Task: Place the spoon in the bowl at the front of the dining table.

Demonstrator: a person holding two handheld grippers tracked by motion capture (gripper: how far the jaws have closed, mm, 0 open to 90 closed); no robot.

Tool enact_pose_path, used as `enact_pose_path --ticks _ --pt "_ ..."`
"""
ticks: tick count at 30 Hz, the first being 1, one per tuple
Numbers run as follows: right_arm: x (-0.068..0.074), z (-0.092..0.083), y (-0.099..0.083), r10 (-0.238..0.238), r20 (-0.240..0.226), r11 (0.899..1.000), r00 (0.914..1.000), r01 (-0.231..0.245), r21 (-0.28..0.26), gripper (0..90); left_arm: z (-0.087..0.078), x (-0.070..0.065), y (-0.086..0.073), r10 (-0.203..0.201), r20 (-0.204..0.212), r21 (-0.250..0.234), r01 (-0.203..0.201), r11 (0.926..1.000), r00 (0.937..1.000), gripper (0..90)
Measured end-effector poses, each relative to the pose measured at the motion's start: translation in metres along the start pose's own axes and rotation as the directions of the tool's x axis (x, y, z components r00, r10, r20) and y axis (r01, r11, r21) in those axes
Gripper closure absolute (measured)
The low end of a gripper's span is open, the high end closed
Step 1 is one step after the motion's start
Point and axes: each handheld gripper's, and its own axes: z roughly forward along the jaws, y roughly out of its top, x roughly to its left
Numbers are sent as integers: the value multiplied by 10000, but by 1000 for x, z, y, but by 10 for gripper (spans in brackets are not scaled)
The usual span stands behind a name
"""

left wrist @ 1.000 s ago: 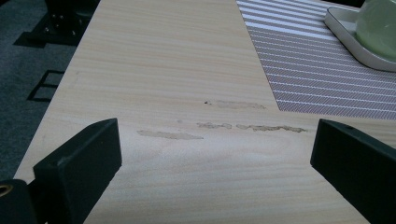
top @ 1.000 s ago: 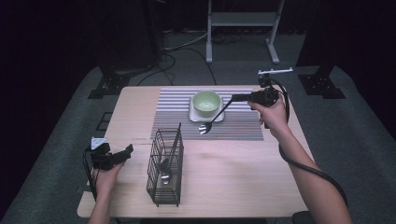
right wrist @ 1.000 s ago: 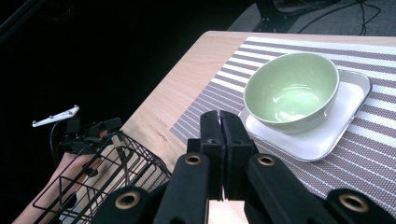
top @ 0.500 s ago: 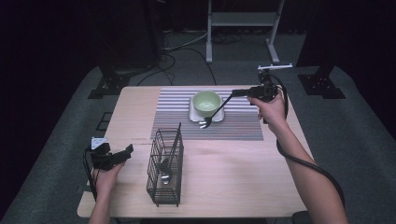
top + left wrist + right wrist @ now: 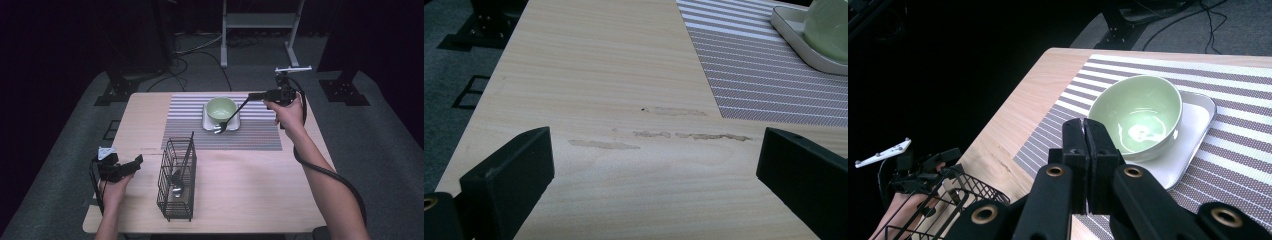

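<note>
the right gripper (image 5: 255, 95), jaws clenched on the handle of a fork (image 5: 231, 116), carries it slantwise above the striped placemat (image 5: 260, 135); the tines hang low at the near edge of the white tray (image 5: 234, 123), beside the green bowl (image 5: 221, 108). in the right gripper view the black jaws meet flat, with the bowl (image 5: 1140, 115) just beyond them. the left gripper (image 5: 131, 164), released and empty, rests near the table's (image 5: 260, 190) left edge, its jaws wide apart over bare wood, beside the wire caddy (image 5: 176, 182), in which a spoon (image 5: 176, 176) stands. judged step: transport of the fork, probably toward the caddy; the next move calls for swinging the fork upright and lowering it into an open compartment. compared with the earlier frames, the fork is lifted slightly and its tines are drawn nearer the person; the left gripper is unchanged.
</note>
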Motion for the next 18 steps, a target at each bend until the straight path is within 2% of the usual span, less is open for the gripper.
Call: enact_pose_path --ticks 18 --pt "-5 14 6 255 189 9995 9995 -252 -175 887 1 0 0 -25 8 6 25 10000 10000 8"
